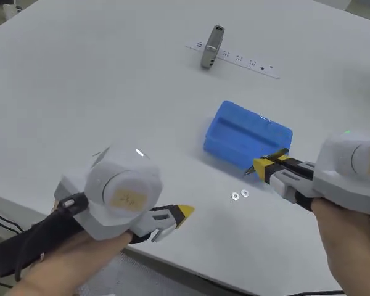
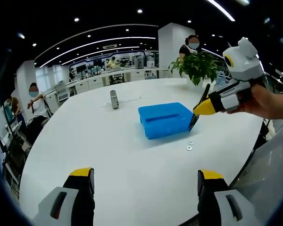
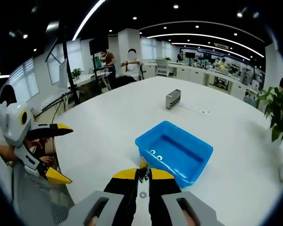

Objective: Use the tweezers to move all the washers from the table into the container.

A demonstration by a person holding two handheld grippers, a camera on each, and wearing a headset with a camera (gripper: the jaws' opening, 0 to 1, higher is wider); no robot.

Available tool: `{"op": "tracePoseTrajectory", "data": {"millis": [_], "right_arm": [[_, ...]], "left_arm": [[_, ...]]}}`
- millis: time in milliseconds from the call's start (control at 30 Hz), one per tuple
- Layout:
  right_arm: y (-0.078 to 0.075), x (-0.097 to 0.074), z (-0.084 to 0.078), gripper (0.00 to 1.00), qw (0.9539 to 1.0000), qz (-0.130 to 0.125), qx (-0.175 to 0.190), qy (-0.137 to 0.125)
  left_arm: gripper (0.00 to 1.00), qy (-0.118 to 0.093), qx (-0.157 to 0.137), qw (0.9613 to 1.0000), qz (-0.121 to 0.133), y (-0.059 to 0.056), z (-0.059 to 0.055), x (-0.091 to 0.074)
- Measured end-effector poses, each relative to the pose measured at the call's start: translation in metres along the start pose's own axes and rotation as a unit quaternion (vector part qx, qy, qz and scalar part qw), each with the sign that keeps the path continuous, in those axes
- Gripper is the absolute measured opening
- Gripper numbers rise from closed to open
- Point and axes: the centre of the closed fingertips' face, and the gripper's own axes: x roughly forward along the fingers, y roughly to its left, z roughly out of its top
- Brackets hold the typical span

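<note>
In the head view the left tool [image 1: 176, 221] hangs low over the near edge of the bench [image 1: 111, 92], at about seven o'clock from the container [image 1: 222, 145]. Its jaws are released and spread wide with nothing between them. It appears parked there to leave the work area free.

Two washers [image 1: 235, 196] lie side by side on the bare bench, just beside the container's near wall at its six o'clock. In the right gripper view, two more washers [image 3: 153, 153] already lie inside the blue tub, so the job looks roughly half done.

The right tool [image 1: 263, 166] sits at four o'clock from the container, clenched on the tweezers [image 2: 193, 123]. Their dark tips slant down toward the loose pair, probably lined up for the next pick. Whether the tips touch a washer I cannot tell.

A power strip [image 1: 246, 61] with a grey block [image 1: 213, 46] on it lies well apart at twelve o'clock. A potted plant [image 2: 195, 66] stands beyond the bench. Nothing blocks the short path from the loose washers to the tub except its low near wall.
</note>
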Motion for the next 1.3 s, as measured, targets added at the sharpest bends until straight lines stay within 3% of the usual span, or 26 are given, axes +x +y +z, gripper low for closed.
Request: {"op": "tracePoseTrajectory", "data": {"millis": [200,633,1300], "right_arm": [[0.007,0.003,-0.017,0.04,0.9998,0.005,-0.003,0.02],[0.001,0.02,-0.043,0.04,0.9984,0.011,-0.003,0.055],[0.0,0.028,-0.047,0.04,0.9983,0.012,0.0,0.057]], "left_arm": [[0.93,0.001,0.0,1.0,-0.001,0.0,0.0,0.0],[0.92,0.002,-0.001,1.0,0.001,0.001,0.0,0.0],[0.92,0.01,0.006,0.9999,-0.002,-0.001,-0.004,0.001]]}}
